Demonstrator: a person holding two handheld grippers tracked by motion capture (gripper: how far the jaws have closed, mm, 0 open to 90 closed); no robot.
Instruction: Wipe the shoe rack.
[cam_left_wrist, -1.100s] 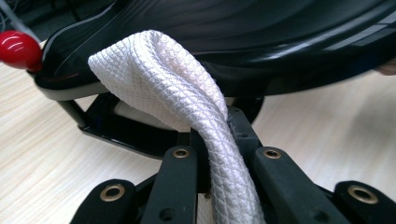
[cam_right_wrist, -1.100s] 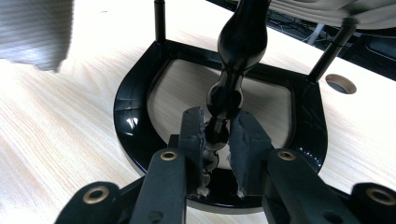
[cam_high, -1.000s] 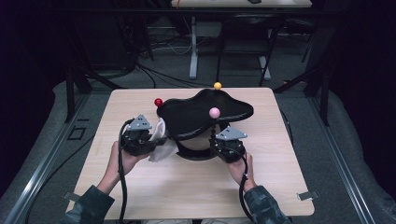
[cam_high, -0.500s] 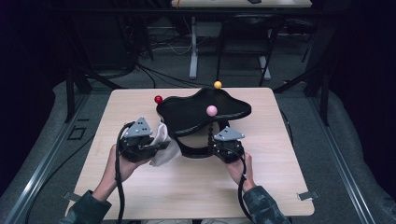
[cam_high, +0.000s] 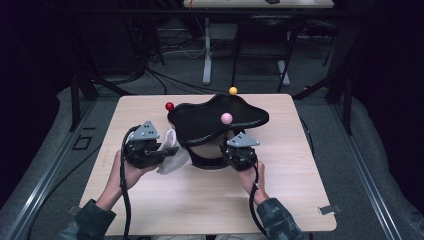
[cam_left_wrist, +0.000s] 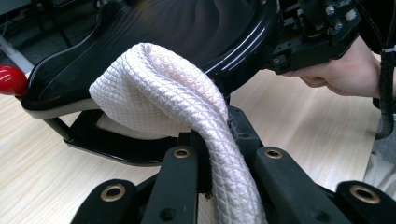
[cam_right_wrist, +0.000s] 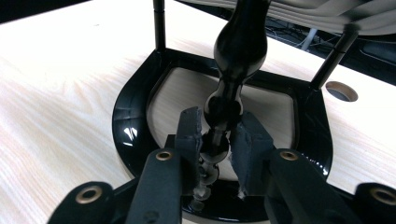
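Wipe job looks mid-way. L gripper (cam_high: 167, 150) jaws clamped tight on the white cloth (cam_left_wrist: 163, 98), cloth bunched against the near-left rim of the black tray (cam_high: 200, 122), which sits raised on its stand mid-table. R gripper (cam_right_wrist: 215, 144) pads pinched on the stand's black turned post (cam_right_wrist: 236, 56), steadying it. Rim contact made; most of the tray top looks untouched, so prob. the bulk of wiping is left.

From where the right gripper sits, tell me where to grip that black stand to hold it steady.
Grip the black stand by its beaded centre post, low near the base ring, coming level from the person's side. The post is slim, upright and narrows between bulges, so fingers seat there, as the right gripper shows. The wavy top looks too broad.
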